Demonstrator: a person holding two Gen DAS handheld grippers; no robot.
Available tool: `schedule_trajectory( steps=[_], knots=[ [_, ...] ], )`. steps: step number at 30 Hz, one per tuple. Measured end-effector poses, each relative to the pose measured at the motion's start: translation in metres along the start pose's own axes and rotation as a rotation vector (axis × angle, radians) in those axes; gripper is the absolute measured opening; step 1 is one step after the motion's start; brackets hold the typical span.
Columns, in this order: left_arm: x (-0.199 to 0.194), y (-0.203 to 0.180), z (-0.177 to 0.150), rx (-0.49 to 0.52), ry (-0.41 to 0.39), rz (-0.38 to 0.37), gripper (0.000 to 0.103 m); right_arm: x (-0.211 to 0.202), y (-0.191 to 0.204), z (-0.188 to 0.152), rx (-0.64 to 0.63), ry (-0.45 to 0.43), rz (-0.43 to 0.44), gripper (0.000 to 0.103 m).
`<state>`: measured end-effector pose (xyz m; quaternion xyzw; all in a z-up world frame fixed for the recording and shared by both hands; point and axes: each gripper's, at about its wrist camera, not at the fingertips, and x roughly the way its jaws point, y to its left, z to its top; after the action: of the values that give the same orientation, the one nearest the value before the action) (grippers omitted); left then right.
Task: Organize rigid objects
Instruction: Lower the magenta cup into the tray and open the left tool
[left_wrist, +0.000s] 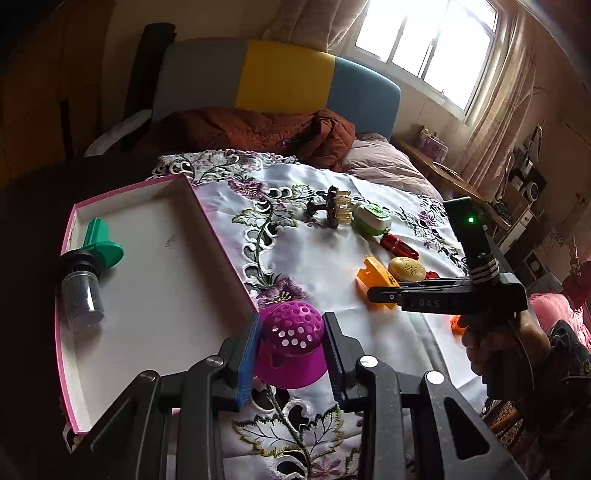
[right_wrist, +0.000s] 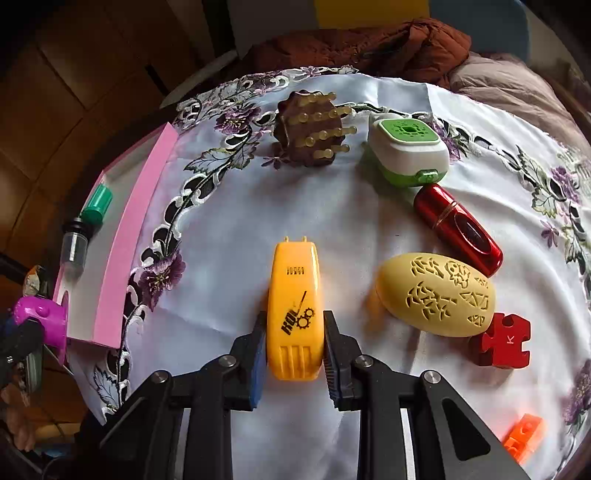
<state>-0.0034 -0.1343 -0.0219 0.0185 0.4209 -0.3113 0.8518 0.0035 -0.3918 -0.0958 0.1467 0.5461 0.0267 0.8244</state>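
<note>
Both jaws pinch. Left gripper (left_wrist: 291, 350) clamps a purple cup (left_wrist: 291, 343), held just off the near corner of the pink box (left_wrist: 207, 221). Right gripper (right_wrist: 295, 347) pinches the orange case (right_wrist: 295, 310), which lies on the cloth (right_wrist: 229, 266).

Box sits at the cloth's left edge, walls low, top open. Inside: a green-capped vial (left_wrist: 86, 273) against the far left wall; most of the floor bare.

White cloth between box and orange case is open. Right of the case, crowded: yellow egg (right_wrist: 436, 295), red block (right_wrist: 502, 341), red tube (right_wrist: 458, 229), green-white case (right_wrist: 410, 155), brush (right_wrist: 310, 129). Small orange piece (right_wrist: 524, 435) near the cloth's right edge.
</note>
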Motion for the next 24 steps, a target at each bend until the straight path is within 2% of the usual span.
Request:
schedule_trajectory(
  steps=[4, 8, 12, 15, 24],
  knots=[
    [0.0, 0.012, -0.002, -0.034, 0.006, 0.024, 0.033, -0.001, -0.013, -0.002, 0.052, -0.011, 0.07, 0.027],
    [-0.007, 0.029, -0.002, -0.074, -0.004, 0.046, 0.033, 0.001, -0.006, -0.001, 0.023, -0.013, 0.047, 0.031],
    [-0.01, 0.058, 0.004, -0.156, -0.006, 0.065, 0.033, -0.001, -0.003, -0.002, 0.009, -0.014, 0.037, 0.033],
    [-0.011, 0.08, 0.018, -0.207, -0.018, 0.083, 0.033, 0.0, -0.003, -0.002, 0.008, -0.012, 0.032, 0.033],
    [0.021, 0.114, 0.075, -0.199, -0.037, 0.16, 0.033, 0.001, 0.001, 0.0, -0.011, -0.01, 0.017, 0.035]
  ],
)
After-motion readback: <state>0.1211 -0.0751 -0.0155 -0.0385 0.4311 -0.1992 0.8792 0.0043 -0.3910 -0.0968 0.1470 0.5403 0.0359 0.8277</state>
